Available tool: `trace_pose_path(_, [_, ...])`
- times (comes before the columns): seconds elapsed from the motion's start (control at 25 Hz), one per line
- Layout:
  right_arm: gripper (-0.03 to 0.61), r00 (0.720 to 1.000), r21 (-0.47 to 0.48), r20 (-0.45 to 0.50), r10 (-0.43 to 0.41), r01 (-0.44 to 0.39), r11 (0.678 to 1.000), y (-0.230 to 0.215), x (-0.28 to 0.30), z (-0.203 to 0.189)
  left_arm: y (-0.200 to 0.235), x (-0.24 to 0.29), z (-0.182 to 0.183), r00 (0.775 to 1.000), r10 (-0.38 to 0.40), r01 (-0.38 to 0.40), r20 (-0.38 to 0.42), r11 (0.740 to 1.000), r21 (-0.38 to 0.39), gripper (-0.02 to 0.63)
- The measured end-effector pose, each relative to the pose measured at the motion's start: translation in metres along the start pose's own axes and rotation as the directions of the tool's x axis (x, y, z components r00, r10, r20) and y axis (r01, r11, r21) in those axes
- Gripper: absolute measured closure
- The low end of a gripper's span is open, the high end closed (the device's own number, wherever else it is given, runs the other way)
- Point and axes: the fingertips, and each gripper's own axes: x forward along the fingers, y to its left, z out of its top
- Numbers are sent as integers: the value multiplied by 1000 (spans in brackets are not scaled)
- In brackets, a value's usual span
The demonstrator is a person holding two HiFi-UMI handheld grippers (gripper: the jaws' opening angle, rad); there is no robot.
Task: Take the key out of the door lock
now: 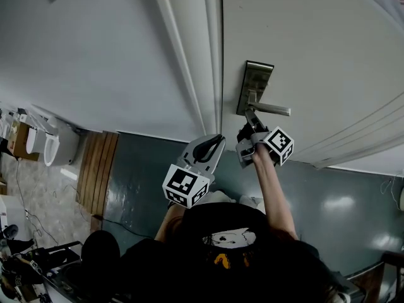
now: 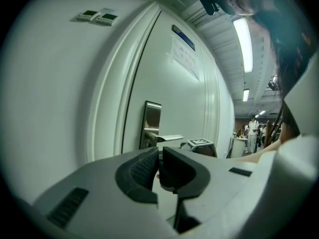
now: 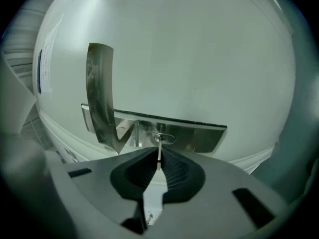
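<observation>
A steel lock plate (image 1: pixel 255 84) with a lever handle (image 1: pixel 270 110) sits on the white door (image 1: pixel 315 43). My right gripper (image 1: pixel 247 130) is just below the handle, up against the plate. In the right gripper view its pads are shut on a thin key (image 3: pixel 159 152), seen edge-on, whose tip is in the keyhole (image 3: pixel 163 137) of the lock plate (image 3: pixel 199 136). The handle (image 3: pixel 99 93) stands to the left. My left gripper (image 1: pixel 214 142) hangs left of the door edge, shut and holding nothing; its view shows the lock plate (image 2: pixel 151 119) and the right gripper's cube (image 2: pixel 201 143) beyond its own jaws (image 2: pixel 159 169).
The door frame (image 1: pixel 189 62) runs between the door and a white wall (image 1: pixel 95 55). A wooden slat panel (image 1: pixel 98 169) and white fixtures (image 1: pixel 47 145) lie on the floor at the left. People stand far down the hall (image 2: pixel 253 128).
</observation>
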Motion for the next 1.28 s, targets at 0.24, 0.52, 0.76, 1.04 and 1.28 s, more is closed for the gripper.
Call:
trace_pose_path(0.24, [558,1000,34,23,-3,2,999,-1,-1,0,3,-7,-3,1000,1,-1,-1,1000,-9,583])
trace_pose_path(0.52, [558,1000,32,9,-2,1,999,-2,-21,-11,12,-9,-12,1000,14,-14,-13,999,-33,583])
trace_pose_path(0.76, [558,1000,-27,-18,-10,9,1000,1,-33,-19,9,-6,-12,1000,-6,5,-16,999,-37,583])
trace_pose_path(1.04, [558,998,-43,-52,-20,18,999,-3,-50,-28,10,-8,-23,999,6,-8,-35,998,-56,583])
trace_pose_path(1.28, [558,996,-103,-91,-20,10,995,1,-70,-30,2,-8,-28,999,18,-21,-45,998,-60,583])
